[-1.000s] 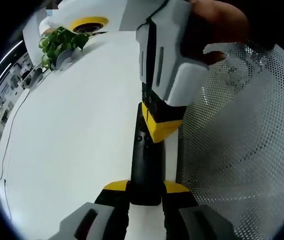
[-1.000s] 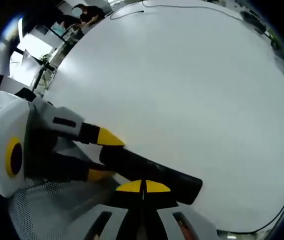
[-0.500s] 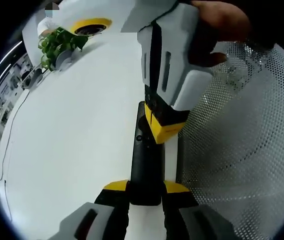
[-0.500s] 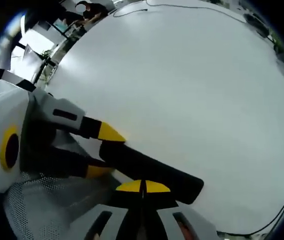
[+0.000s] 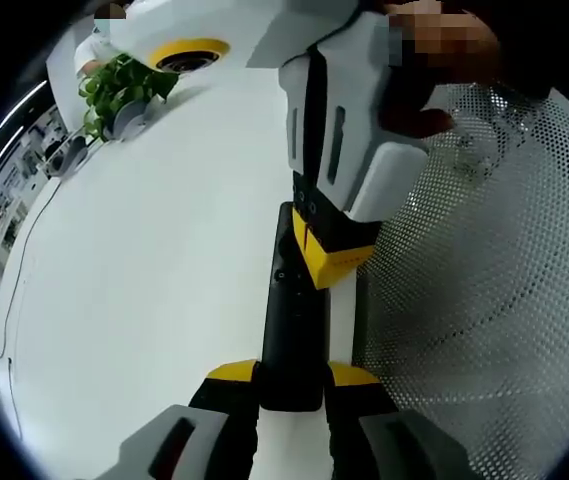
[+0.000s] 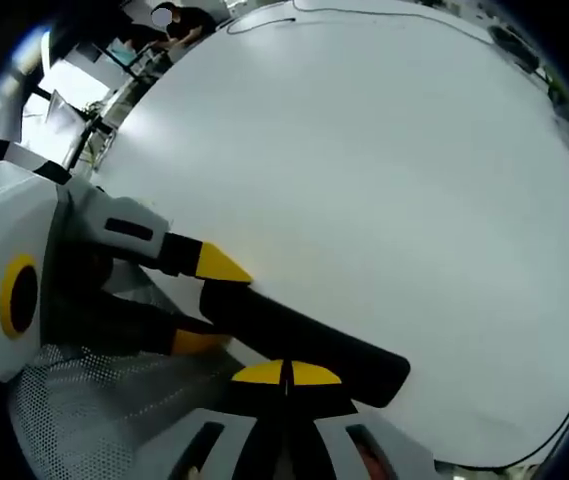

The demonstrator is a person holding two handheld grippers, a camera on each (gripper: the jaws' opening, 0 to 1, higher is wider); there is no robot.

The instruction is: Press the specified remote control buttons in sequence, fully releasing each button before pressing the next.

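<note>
Black and slim, the remote control [image 5: 291, 330] lies flat on the white table [image 5: 144, 300], and everything else sits in relation to it. In the left gripper view its near end is clamped between the yellow-tipped jaws of the left gripper [image 5: 292, 376], one jaw on each long side, so this gripper is grasping the remote. From that grip the long axis of the remote runs straight away from the left gripper, its far end pointing toward the back of the table. On the upper half of the remote the right gripper [image 5: 332, 262] comes down from above, its jaws drawn tight together, yellow tips resting on the remote's face; small buttons show just beside the tips. A perforated white mesh surface [image 5: 474, 300] lies along the remote's right side. Farther off, beyond the remote's far end, a green plant [image 5: 119, 88] stands on the table.

In the right gripper view the remote [image 6: 304, 335] runs slantwise under the right gripper [image 6: 286, 374], with the left gripper [image 6: 199, 300] gripping its end at the left.
</note>
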